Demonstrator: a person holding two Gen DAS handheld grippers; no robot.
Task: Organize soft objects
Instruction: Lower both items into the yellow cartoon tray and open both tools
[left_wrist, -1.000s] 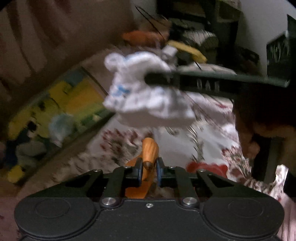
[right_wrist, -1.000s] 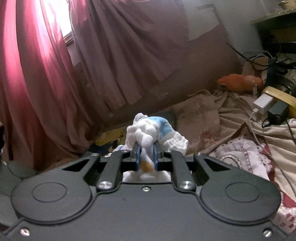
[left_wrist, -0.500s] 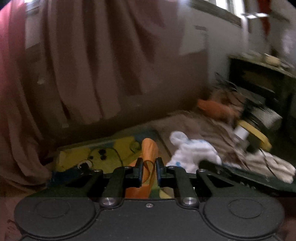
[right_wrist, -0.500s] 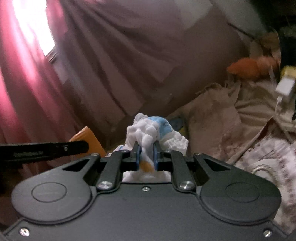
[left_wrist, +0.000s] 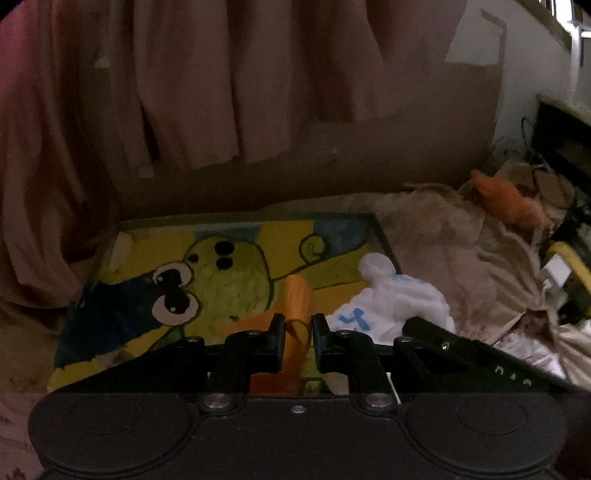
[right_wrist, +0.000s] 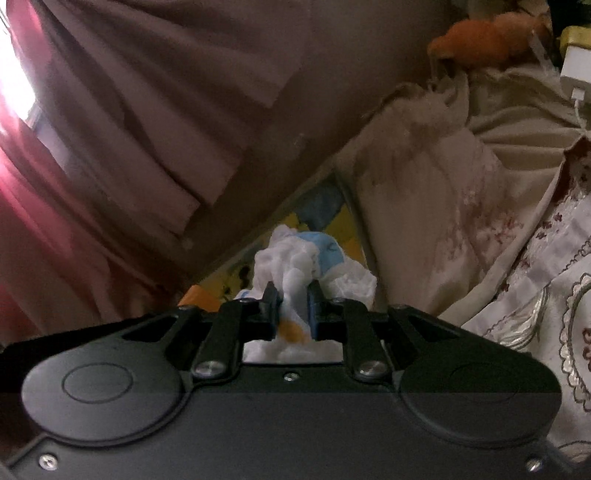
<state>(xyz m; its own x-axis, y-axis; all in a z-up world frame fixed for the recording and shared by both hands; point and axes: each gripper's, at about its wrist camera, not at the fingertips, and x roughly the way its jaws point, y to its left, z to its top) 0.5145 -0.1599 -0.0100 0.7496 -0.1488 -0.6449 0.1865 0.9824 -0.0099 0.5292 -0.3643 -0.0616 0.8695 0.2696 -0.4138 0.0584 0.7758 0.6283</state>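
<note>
My left gripper (left_wrist: 298, 325) is shut on an orange soft toy (left_wrist: 295, 302) and holds it over a flat cartoon-printed box (left_wrist: 221, 273) lying by the curtain. My right gripper (right_wrist: 292, 299) is shut on a white and blue plush toy (right_wrist: 306, 266); in the left wrist view the plush (left_wrist: 399, 299) hangs at the box's right edge, with the right gripper's black body behind it. The box also shows in the right wrist view (right_wrist: 325, 210), just ahead of the plush.
A second orange plush (left_wrist: 509, 206) lies at the far right on a beige crumpled blanket (left_wrist: 443, 236), and shows in the right wrist view (right_wrist: 487, 37). A white charger (left_wrist: 556, 273) and a yellow item sit by dark furniture. Pink curtains (left_wrist: 184, 92) hang behind. A floral sheet (right_wrist: 535, 277) lies to the right.
Both grippers have swung from the floral sheet toward the cartoon box by the curtain, carrying their toys. The white plush has come down to the box's right edge.
</note>
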